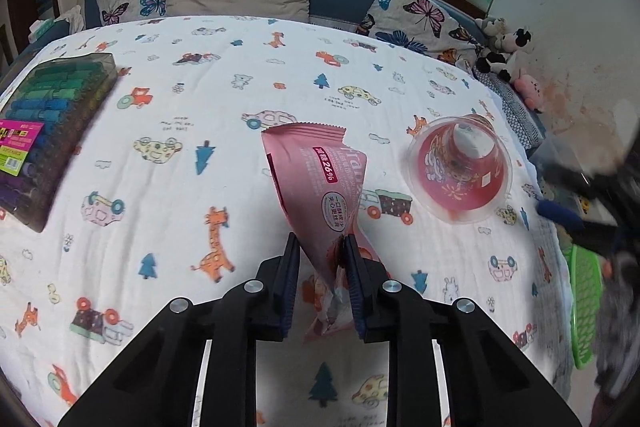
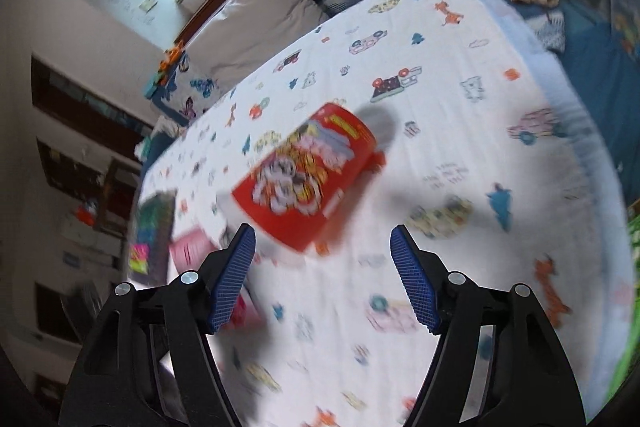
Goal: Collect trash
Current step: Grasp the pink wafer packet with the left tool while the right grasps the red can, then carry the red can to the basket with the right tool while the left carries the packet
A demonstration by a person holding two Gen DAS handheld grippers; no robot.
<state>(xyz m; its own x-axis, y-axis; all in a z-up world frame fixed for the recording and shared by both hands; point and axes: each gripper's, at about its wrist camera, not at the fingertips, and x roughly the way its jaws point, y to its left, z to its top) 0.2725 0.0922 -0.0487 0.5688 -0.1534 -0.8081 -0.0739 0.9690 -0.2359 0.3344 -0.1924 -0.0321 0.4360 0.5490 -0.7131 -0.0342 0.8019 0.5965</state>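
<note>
Pinching the wrapper (image 1: 316, 195) in my left gripper (image 1: 320, 247) above the bed's (image 1: 240, 99) middle, I aim my open right gripper (image 2: 322, 239) at the cup (image 2: 308, 171) lying near the right edge. Its round side could roll away when nudged; the limp wrapper might slip.

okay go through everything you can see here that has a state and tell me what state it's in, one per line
Left gripper: shut on the pink snack wrapper.
Pink snack wrapper: crumpled, pinched at its lower end, raised off the bedsheet.
Right gripper: open, holding nothing.
Red cup: lying on its side on the bedsheet, apart from both grippers.
Marker box: closed, lying flat.
</note>
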